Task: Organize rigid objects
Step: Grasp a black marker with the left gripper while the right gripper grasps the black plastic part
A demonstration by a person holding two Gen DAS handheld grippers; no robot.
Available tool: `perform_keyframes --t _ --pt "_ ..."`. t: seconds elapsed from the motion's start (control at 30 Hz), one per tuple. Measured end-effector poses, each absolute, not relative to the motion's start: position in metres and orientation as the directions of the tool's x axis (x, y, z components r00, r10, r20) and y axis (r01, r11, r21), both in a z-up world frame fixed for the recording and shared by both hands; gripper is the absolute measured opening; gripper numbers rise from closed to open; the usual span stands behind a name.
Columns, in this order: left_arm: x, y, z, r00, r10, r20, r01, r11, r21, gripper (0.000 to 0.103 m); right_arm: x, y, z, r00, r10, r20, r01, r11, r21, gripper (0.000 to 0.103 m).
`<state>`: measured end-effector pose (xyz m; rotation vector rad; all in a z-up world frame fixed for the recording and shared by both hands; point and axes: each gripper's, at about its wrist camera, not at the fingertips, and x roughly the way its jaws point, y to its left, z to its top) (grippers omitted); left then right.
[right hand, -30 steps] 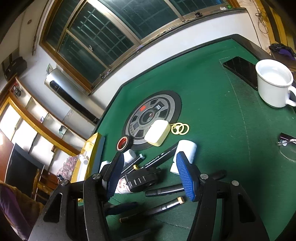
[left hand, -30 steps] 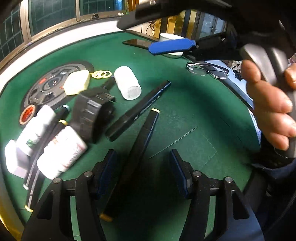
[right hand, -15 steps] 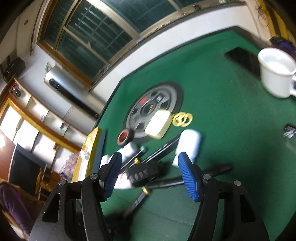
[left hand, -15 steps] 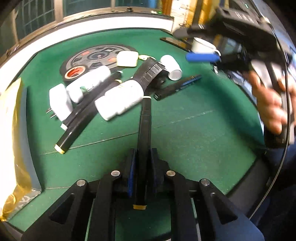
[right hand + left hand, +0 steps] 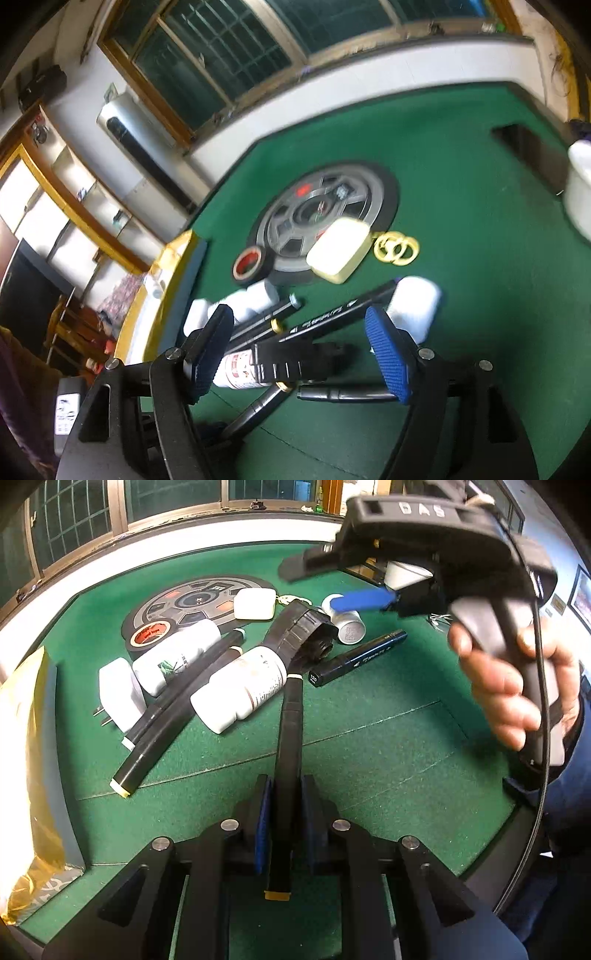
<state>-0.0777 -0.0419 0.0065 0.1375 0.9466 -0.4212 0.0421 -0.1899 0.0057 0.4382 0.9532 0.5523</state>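
My left gripper (image 5: 284, 812) is shut on a black marker (image 5: 290, 738) with yellow ends, which points at the pile ahead. The pile holds a labelled white bottle (image 5: 240, 686), a black ribbed round part (image 5: 299, 635), a small white bottle (image 5: 343, 622), a marker marked 120 (image 5: 358, 659) and two more black markers (image 5: 173, 716). My right gripper (image 5: 299, 343) hovers over the pile with its jaws opening. The black ribbed part (image 5: 295, 363) lies between its blue pads (image 5: 388, 354) and is not pressed by them.
On the green felt table (image 5: 369, 746) lie a red-and-black tape roll (image 5: 149, 637), a cream case (image 5: 340, 249), yellow rings (image 5: 397, 249), a white plug (image 5: 118, 694) and a grey round disc (image 5: 321, 214). A gold packet (image 5: 22, 775) is left; a mug (image 5: 580, 192) and phone (image 5: 532, 151) are far right.
My left gripper closed on the marker and swung, so the pile now lies straight ahead. The right gripper came lower over the pile and its jaws spread wider.
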Motion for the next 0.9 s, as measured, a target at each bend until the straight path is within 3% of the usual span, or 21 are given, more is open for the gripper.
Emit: perform_keyframes --t 0.1,0.33,0.47,0.63,0.9 --pt "-0.075 -0.039 0.007 0.508 -0.294 -0.810 0.401 0.912 -0.080 0.014 0.041 -0.186 -0.003 0.388 0.677 -0.625 -0.264 0.732 0.628 0.069" --pt "-0.063 -0.029 0.003 0.497 -0.272 -0.824 0.370 0.925 -0.082 0.015 0.008 -0.169 0.010 0.252 0.680 -0.688 -0.446 0.713 0.541 0.070" --pt "-0.063 -0.024 0.004 0.497 -0.277 -0.822 0.363 0.927 -0.094 0.016 -0.015 -0.155 0.026 0.352 0.563 -0.747 -0.580 0.758 0.298 0.070" --pt "-0.060 -0.022 0.003 0.495 -0.280 -0.823 0.366 0.926 -0.095 0.017 -0.023 -0.149 0.024 0.402 0.497 -0.769 -0.623 0.764 0.168 0.070" --pt "-0.059 -0.022 0.002 0.498 -0.282 -0.820 0.369 0.925 -0.094 0.017 -0.005 -0.129 -0.002 0.372 0.461 -0.805 -0.597 0.784 0.173 0.070"
